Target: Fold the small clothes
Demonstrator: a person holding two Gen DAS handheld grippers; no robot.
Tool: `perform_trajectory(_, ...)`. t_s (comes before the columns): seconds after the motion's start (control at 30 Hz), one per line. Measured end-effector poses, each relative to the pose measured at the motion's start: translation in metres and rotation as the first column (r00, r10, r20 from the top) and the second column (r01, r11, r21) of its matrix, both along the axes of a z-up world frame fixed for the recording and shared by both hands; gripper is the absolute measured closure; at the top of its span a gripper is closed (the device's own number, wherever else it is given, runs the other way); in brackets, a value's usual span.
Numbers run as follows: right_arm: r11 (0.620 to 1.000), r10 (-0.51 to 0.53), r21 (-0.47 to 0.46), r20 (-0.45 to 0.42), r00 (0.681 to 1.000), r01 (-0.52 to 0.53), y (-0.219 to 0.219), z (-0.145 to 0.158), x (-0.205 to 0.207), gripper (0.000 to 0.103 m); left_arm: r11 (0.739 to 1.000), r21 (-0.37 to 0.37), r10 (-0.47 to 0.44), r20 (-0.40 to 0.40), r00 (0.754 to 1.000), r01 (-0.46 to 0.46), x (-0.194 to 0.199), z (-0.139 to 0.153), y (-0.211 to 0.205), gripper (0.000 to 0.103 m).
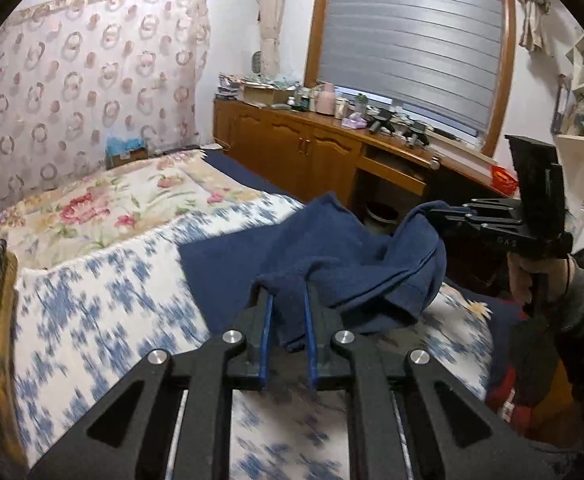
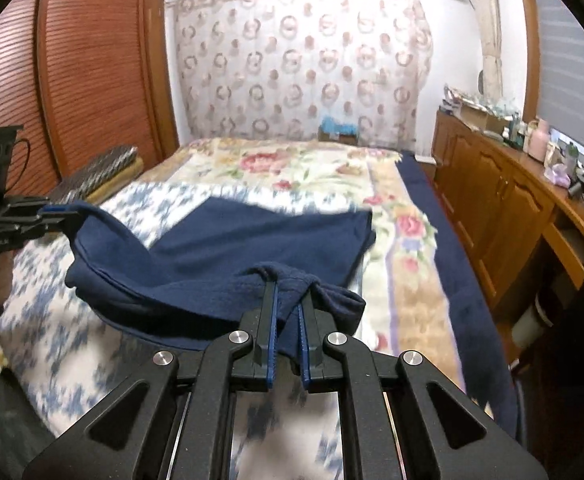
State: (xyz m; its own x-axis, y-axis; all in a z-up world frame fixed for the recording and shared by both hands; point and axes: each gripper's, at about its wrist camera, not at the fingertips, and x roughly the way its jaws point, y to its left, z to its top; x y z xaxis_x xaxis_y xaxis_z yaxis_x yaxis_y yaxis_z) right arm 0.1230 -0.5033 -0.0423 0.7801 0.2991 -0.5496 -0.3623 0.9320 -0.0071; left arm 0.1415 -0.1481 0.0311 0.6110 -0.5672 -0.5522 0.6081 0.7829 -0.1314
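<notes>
A small navy blue garment [image 1: 331, 256] is held up by its near edge over the bed; its far part lies on the bedspread. It also shows in the right wrist view [image 2: 232, 248]. My left gripper [image 1: 290, 296] is shut on one near corner of the garment. My right gripper [image 2: 290, 280] is shut on the other near corner. The right gripper shows at the right of the left wrist view [image 1: 443, 212], and the left gripper at the left of the right wrist view [image 2: 58, 210]. The cloth sags between them.
The bed has a blue-and-white patterned cover [image 1: 92, 320] near me and a floral blanket [image 2: 292, 164] farther back. A wooden sideboard [image 1: 311, 148] with clutter runs along the window side. A wooden wardrobe [image 2: 92, 60] stands on the other side.
</notes>
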Motion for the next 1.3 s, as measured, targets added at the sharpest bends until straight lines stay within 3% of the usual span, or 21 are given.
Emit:
perform_trajectory(0.53, 1.0, 0.004, 0.019, 0.015, 1.0, -0.004, 0.001, 0.012, 0.103, 0.097, 0.996, 0.047, 0.081, -0.06, 0.995, -0.078, 0.108, -0.016, 0.0, 0.092)
perform_trajectory(0.83, 1.0, -0.017, 0.002, -0.109, 0.994, 0.017, 0.0, -0.022, 0.162, 0.096, 0.993, 0.094, 0.086, -0.165, 0.983, -0.071, 0.146, -0.051, -0.008, 0.089)
perform_trajectory(0.93, 1.0, -0.026, 0.007, -0.126, 0.992, 0.027, -0.004, -0.028, 0.17, 0.096, 0.993, 0.098, 0.077, -0.167, 0.983, -0.061, 0.147, -0.05, -0.006, 0.082)
perform_trajectory(1.0, 0.999, -0.029, 0.022, -0.122, 0.992, 0.031, -0.006, -0.027, 0.17, 0.087, 0.993, 0.099, 0.077, -0.155, 0.985, -0.062, 0.143, -0.047, -0.002, 0.066)
perform_trajectory(1.03, 0.999, -0.04, 0.02, -0.113, 0.993, 0.043, -0.007, -0.025, 0.17, 0.083, 0.995, 0.089, 0.065, -0.154, 0.986, -0.051, 0.139, -0.045, 0.002, 0.062)
perform_trajectory(1.1, 0.998, -0.06, 0.01, -0.085, 0.995, 0.062, -0.009, -0.017, 0.166, 0.065, 0.996, 0.079, 0.056, -0.161, 0.985, -0.044, 0.136, -0.045, 0.008, 0.056)
perform_trajectory(1.3, 0.998, -0.06, 0.005, -0.026, 0.998, 0.06, -0.021, 0.0, 0.144, 0.054, 0.993, 0.116, 0.041, -0.195, 0.98, -0.018, 0.133, -0.061, 0.011, 0.052)
